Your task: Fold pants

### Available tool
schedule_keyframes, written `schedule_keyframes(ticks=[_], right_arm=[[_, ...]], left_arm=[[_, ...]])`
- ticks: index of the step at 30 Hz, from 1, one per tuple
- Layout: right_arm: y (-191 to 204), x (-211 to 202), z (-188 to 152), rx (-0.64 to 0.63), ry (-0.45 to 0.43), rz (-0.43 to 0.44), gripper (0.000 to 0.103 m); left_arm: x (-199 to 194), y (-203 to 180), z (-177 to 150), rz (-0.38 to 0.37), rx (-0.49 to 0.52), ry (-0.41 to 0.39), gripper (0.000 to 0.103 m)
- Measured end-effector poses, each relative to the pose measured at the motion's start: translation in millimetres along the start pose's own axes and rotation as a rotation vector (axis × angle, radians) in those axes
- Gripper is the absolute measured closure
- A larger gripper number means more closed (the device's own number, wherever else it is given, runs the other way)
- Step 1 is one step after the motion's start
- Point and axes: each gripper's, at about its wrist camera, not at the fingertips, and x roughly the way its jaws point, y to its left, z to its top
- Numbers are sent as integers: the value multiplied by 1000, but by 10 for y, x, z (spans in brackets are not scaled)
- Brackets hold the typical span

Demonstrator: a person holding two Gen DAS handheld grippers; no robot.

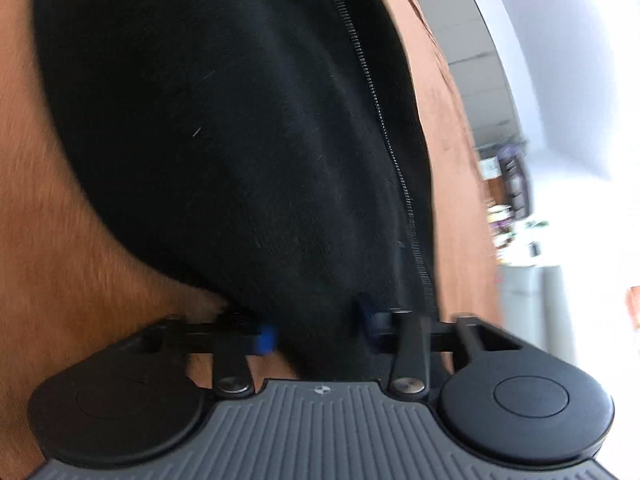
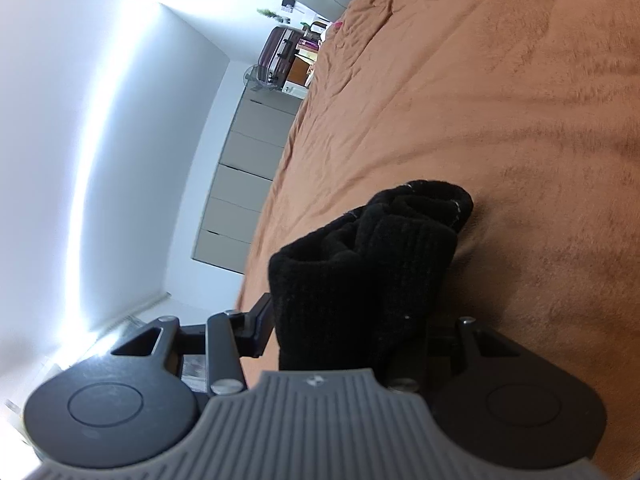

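Observation:
The black pants (image 1: 224, 132) fill most of the left wrist view, with a zipper line (image 1: 384, 136) running down their right side. My left gripper (image 1: 316, 332) is shut on a bunch of this black cloth between its blue-tipped fingers (image 1: 266, 338). In the right wrist view my right gripper (image 2: 344, 328) is shut on a ribbed cuff or hem of the pants (image 2: 360, 264), which bunches up above the jaws. Both views are rolled sideways. The pants hang or lie over an orange-brown bed cover (image 2: 500, 120).
The orange-brown fleece cover (image 1: 60, 240) spreads under everything. Beyond the bed's edge stand a grey chest of drawers (image 2: 244, 184), a purple suitcase (image 2: 276, 56), shelves with clutter (image 1: 512, 200) and white walls.

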Motion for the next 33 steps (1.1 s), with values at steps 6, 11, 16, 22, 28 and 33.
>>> schedule_keyframes(ticks=[6,11,16,22,28,33], right_arm=[[253,44,-57,-182,0,-70,80],[712,105,-216,-426,-15,-81,84],[1341,153,-668,-707,31,-9,86],[1846,403,-1630,-941,213,79,86],[1586,807,-2603,-1083,455,-2,82],[1385,749,-2870,-1101,469,-66,62]], left_arm=[[-102,-113,-130,48,116,-44,66],[-150,-78,-131,40,119,-32,63],[-248,36,-116,25,102,-19,63],[-334,166,-90,-4,62,3,62],[-463,268,-44,-11,51,29,59],[-590,359,-5,-4,39,47,61]])
